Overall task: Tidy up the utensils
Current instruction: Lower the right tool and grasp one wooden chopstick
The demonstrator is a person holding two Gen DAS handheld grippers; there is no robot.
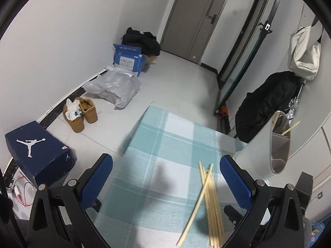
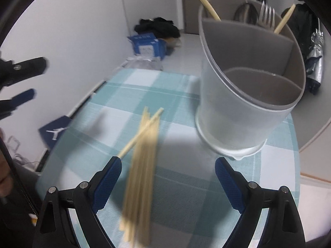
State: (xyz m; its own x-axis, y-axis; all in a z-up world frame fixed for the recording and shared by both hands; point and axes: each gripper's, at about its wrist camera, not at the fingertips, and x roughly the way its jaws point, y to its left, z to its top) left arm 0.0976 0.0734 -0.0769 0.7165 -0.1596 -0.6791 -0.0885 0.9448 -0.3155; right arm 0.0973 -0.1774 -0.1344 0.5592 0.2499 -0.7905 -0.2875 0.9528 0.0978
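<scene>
Lying in a loose bundle on the checked teal cloth that covers the surface, the wooden chopsticks fan out a little, one stick crossing the others at a slant. In the right wrist view they are blurred, so their exact count cannot be told. The right claw hangs over them with its blue-padded jaws spread wide, the bundle between the pads but touching neither; it grips nothing. Just beyond, to the right, a grey utensil holder stands on the cloth, split into compartments. Its back compartments hold two chopsticks, a fork and what looks like a spoon; the front one shows nothing inside.

The left claw is also spread wide and holds nothing, with the same chopsticks lying near its right pad. Beyond the surface's edge, on the floor, sit a dark blue shoebox, tan shoes and a grey bag.
</scene>
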